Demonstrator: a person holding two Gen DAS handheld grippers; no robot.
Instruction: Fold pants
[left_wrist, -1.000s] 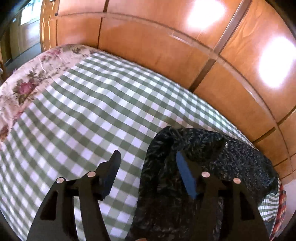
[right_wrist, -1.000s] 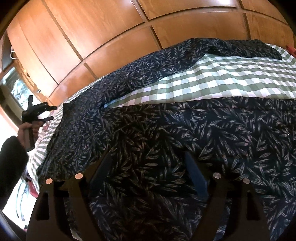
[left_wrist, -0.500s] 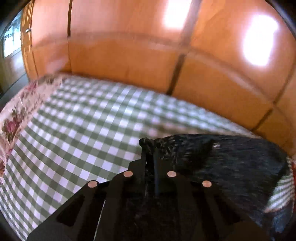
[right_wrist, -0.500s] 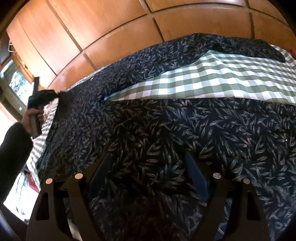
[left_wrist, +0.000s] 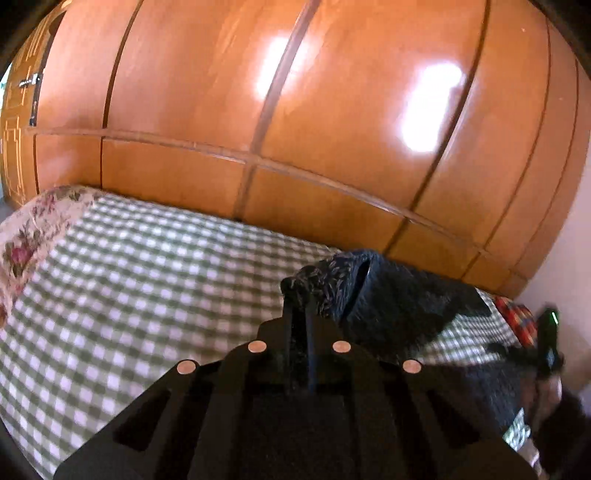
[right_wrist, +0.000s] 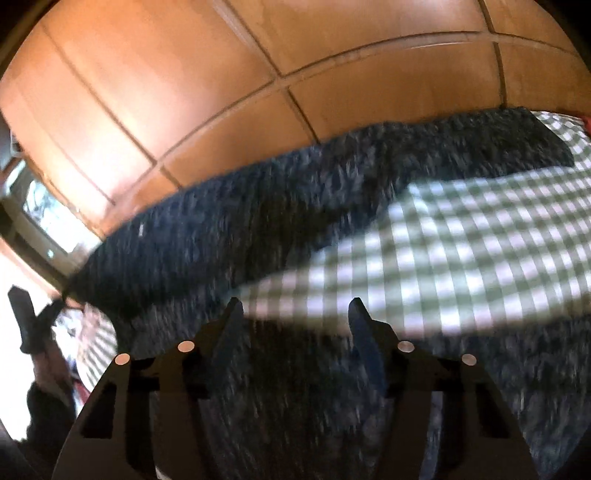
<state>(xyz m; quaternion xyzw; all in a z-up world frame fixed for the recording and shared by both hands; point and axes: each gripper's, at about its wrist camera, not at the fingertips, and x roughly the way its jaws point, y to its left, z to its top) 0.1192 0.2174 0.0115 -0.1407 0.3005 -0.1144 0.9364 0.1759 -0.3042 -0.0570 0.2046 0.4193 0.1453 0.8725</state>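
Dark blue leaf-print pants (left_wrist: 399, 302) lie spread on a green-checked bed cover (left_wrist: 129, 280). My left gripper (left_wrist: 299, 299) is shut on a bunched corner of the pants and holds it raised off the cover. The right wrist view is blurred: the pants (right_wrist: 229, 229) stretch from the left edge to the far right, with one leg along the wooden wall. My right gripper (right_wrist: 295, 314) hovers over the near part of the pants with its jaws closing. Fabric lies under and between the fingers, and the pads do not press on it. The other gripper (right_wrist: 26, 321) shows at the far left in a hand.
Glossy wooden wardrobe panels (left_wrist: 295, 129) rise right behind the bed. A floral pillow (left_wrist: 33, 229) lies at the bed's left end. A red plaid cloth (left_wrist: 517, 317) sits at the right end. A dark sleeve (right_wrist: 48, 410) reaches in at the lower left.
The left gripper closed on the pants' corner and lifted it, tilting toward the wardrobe. The right gripper rose, its jaws narrowed, and the near fabric shifted under it.
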